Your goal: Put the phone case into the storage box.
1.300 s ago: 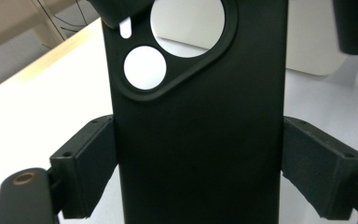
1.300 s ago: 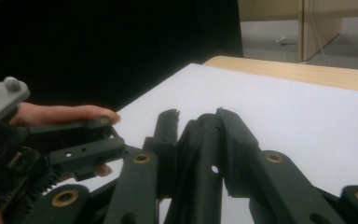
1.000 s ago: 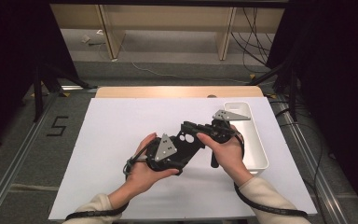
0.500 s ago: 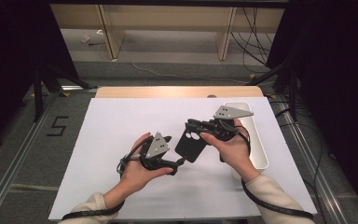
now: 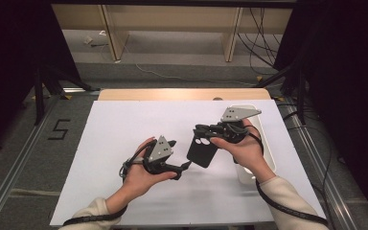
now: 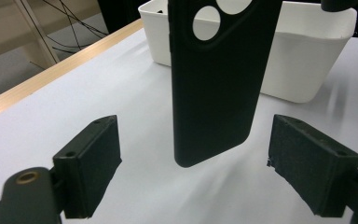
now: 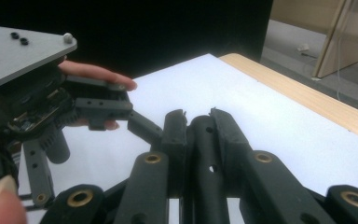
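Observation:
A black phone case (image 5: 202, 151) with round camera holes hangs upright above the white table (image 5: 120, 120). My right gripper (image 5: 202, 130) is shut on its top edge, and in the right gripper view the jaws (image 7: 198, 119) press together on the thin black edge. My left gripper (image 5: 179, 154) is open just left of the case. In the left gripper view the case (image 6: 214, 79) hangs a little beyond my left gripper (image 6: 196, 133), whose pads (image 6: 93, 158) stand wide apart and touch nothing. The left gripper (image 7: 51, 102) faces the right gripper's camera, held in a hand.
A white plastic bin (image 5: 245, 178) sits at the table's right edge under the right hand, also seen behind the case as the white bin (image 6: 303, 56). A wooden strip (image 5: 182, 94) borders the far edge. Dark stands and cables lie beyond.
The two grippers have drawn apart: the left one slid left off the case, and the right one carried the case slightly right and up.

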The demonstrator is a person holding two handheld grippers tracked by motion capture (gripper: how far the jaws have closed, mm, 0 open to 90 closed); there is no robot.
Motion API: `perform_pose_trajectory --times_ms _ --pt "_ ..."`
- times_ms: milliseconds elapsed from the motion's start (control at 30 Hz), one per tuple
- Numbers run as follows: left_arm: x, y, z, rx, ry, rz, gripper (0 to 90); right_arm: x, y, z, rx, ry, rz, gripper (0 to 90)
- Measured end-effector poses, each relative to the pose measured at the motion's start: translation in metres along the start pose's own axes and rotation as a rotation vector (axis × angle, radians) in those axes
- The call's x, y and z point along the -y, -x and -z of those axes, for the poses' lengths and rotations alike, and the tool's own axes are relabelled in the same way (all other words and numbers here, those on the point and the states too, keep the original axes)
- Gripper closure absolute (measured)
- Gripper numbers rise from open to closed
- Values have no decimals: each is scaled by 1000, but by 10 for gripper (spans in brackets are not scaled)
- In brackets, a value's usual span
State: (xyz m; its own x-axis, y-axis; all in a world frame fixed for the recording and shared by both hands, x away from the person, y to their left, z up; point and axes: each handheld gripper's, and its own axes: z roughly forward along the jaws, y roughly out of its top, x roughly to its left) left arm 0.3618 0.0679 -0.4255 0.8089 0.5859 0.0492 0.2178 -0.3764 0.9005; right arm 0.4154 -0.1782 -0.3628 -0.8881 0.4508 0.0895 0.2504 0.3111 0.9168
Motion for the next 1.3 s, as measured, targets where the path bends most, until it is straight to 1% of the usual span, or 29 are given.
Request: perform_pose_trajectory --times_ms 200,467,567,700,833,1167,1300 --pt "0 -1 -1 8 -6 4 188 -1 -2 -1 -29 -20 25 776" --pt "2 -3 -3 24 -14 16 214 -2 -3 -1 -49 -27 38 777" --pt "2 -3 -4 18 -26 12 215 -3 -3 -1 -55 -24 49 776" --pt "3 -4 -5 18 -31 19 222 -3 -3 0 -67 -28 56 776" --pt "4 -4 -6 23 -26 5 233 -4 -4 1 -77 -31 65 776" --pt "5 -4 -9 48 -35 6 241 -6 -5 2 -98 -33 75 776" --pt "5 -4 -11 62 -33 14 263 -6 -7 1 -106 -38 80 776"
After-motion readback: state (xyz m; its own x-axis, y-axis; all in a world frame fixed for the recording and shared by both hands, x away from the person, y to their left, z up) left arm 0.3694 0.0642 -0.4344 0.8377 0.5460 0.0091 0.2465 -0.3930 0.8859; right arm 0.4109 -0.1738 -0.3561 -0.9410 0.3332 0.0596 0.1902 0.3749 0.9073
